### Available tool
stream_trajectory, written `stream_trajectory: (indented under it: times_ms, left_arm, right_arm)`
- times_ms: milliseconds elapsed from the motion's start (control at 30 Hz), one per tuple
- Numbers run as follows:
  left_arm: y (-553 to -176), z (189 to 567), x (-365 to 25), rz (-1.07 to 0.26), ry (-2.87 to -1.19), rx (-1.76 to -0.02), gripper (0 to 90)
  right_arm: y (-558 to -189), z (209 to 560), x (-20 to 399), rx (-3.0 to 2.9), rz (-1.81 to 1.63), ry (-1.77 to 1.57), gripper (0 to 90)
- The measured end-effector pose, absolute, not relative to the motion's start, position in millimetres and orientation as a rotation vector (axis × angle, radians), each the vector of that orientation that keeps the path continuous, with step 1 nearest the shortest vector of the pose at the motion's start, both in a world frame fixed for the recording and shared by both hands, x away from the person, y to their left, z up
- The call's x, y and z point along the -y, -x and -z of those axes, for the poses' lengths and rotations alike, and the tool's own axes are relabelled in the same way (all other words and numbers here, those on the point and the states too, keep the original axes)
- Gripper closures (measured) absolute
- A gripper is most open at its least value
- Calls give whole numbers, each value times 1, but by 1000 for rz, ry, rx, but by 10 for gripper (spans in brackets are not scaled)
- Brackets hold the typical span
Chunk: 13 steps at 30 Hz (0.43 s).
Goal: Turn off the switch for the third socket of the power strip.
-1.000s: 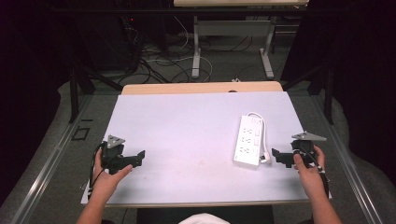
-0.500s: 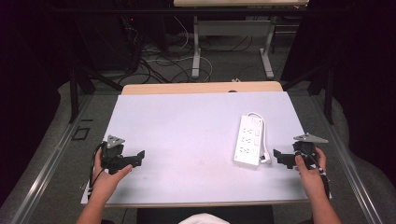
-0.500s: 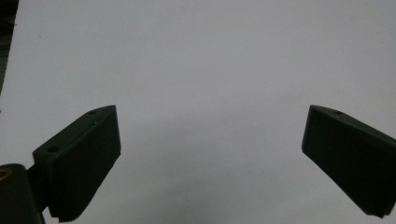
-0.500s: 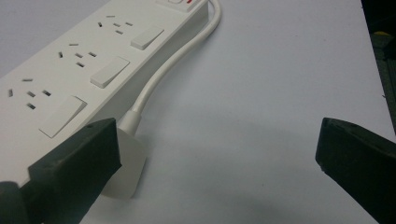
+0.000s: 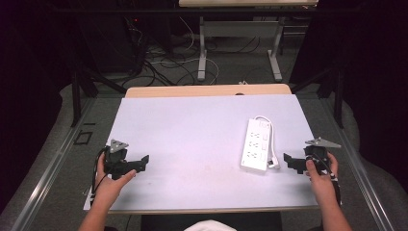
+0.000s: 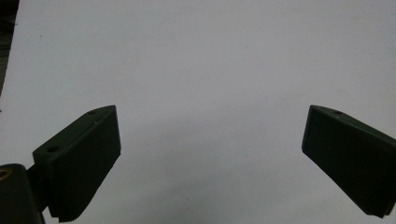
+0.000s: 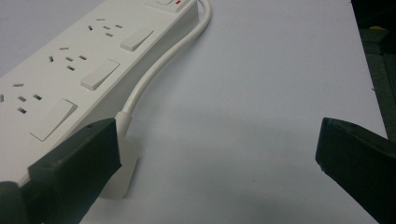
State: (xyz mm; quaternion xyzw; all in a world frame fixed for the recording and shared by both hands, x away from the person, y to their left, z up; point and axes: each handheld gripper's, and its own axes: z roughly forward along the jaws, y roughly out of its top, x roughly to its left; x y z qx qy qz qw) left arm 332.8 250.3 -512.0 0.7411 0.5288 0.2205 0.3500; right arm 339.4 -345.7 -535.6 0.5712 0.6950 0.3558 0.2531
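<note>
power strip: white, three sockets with a rocker switch each, lying flat on the right half of the table, long side running away from the person. Up close in the right gripper view you can see a red-lit switch at the far end.

cord: white, leaves the far end, loops back along the strip's right side and ends in the plug.

plug: lying flat just off the strip's near right corner; in the right gripper view it's half behind one jaw.

right gripper: near the table's right edge, just beside the plug, pointed at it. Jaws spread wide, nothing between them but bare table.

left gripper: well apart from all that, over the near left part of the table. Jaws wide apart here too, nothing held, bare white surface ahead.

table: white top, otherwise bare.

step: looks like the approach, nothing grabbed yet. I'd guess the plug or cord end is the target.

next move: slide the right gripper a bit further toward the plug so it sits between the jaws, then close. It lies flat, so come in low or the jaws just skate over it.
</note>
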Motion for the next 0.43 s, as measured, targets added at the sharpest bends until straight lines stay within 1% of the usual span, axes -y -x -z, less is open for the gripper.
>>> stream_trajectory:
  times_ms: [433]
  left_arm:
    - [-334,512,-252,-572,-1932,-1366,44]
  right_arm:
    - [-338,534,346,-1880,-974,-1570,0]
